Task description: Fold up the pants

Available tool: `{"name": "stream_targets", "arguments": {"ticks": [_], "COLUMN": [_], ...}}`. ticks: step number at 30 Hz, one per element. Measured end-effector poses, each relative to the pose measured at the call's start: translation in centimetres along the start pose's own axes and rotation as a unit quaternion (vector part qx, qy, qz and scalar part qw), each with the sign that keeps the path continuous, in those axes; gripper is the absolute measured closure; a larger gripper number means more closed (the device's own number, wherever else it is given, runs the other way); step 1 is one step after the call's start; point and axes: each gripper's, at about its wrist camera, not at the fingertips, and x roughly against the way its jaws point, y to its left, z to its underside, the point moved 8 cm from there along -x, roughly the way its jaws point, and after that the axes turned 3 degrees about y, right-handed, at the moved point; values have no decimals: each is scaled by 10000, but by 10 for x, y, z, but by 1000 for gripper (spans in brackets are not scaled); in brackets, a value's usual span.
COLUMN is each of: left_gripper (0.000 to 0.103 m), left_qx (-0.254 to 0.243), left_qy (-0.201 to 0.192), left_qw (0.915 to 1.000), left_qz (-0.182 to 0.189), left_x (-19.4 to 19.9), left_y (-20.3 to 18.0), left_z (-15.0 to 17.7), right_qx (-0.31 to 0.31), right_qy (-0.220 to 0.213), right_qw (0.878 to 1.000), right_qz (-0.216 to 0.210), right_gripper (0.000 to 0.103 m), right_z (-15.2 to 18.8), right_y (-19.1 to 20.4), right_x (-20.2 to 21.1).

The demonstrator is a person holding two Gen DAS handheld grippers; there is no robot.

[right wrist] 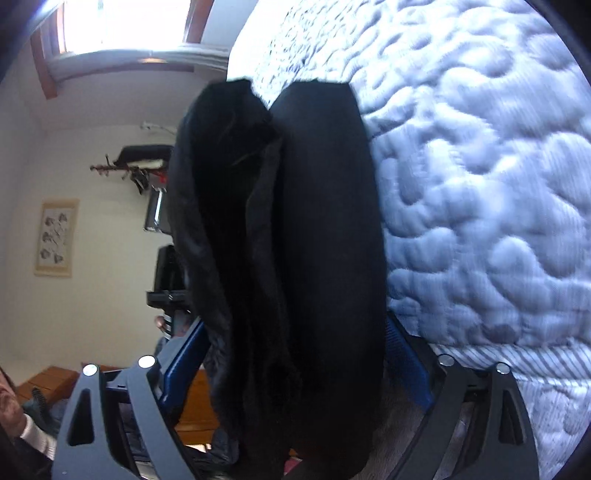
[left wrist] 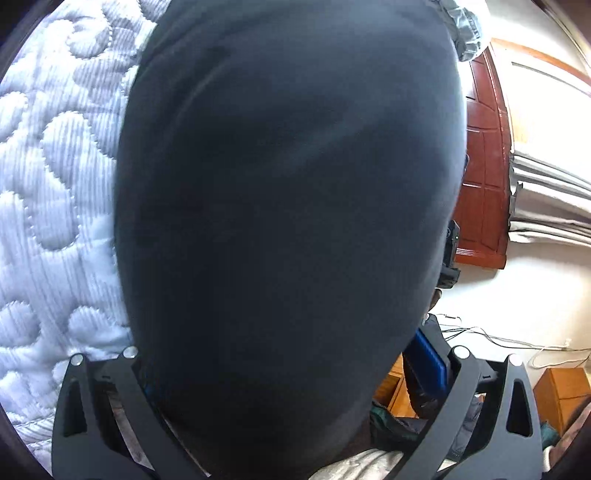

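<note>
In the left wrist view the dark pants [left wrist: 288, 221] fill almost the whole middle of the frame, from the top edge down to the bottom centre, a broad smooth sheet of navy-black cloth hanging right in front of the lens. The left gripper [left wrist: 291, 369] sits at the bottom of the frame with the cloth running down between its arms; one blue-padded finger [left wrist: 428, 362] shows at the lower right of the cloth, the other is covered, so whether the fingers clamp the fabric or merely flank it cannot be told. The white quilted bed [left wrist: 55, 184] lies along the left of the frame. At the right stand a red-brown wooden door [left wrist: 484, 166] and pale curtains [left wrist: 550, 192], with wooden furniture [left wrist: 561, 395] at the lower right.

In the right wrist view the pants [right wrist: 295, 240] hang as two long dark lobes down the middle, side by side and touching, reaching from the upper centre to the bottom edge. The right gripper [right wrist: 295, 354] has its fingers [right wrist: 184, 362] spread wide apart at the lower left and lower right of the cloth, with the fabric between them and not pinched by the pads. The quilted bed [right wrist: 480, 184] fills the right half; a window [right wrist: 122, 26] is at the upper left, and a framed picture [right wrist: 55, 236] hangs on the wall at the left
</note>
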Motion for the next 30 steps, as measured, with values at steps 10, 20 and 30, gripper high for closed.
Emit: {"name": "stream_targets", "arguments": {"ticks": [10, 20, 30], "left_gripper": [4, 46, 71], "left_qx": [2, -19, -338], "left_qy": [-90, -393, -667], "left_qw": [9998, 9988, 9959], "left_qz": [180, 305, 512], "left_x": [-2, 7, 8], "left_y": [-11, -7, -29], "left_z": [1, 0, -1], "right_qx": [75, 376, 766], "right_qy": [-228, -602, -789], "right_qw": [9997, 9973, 9929], "right_qz": [15, 168, 447], "right_gripper": [36, 62, 63], "right_z": [0, 9, -1], "right_y": [-1, 31, 74], "right_x": [8, 19, 33]}}
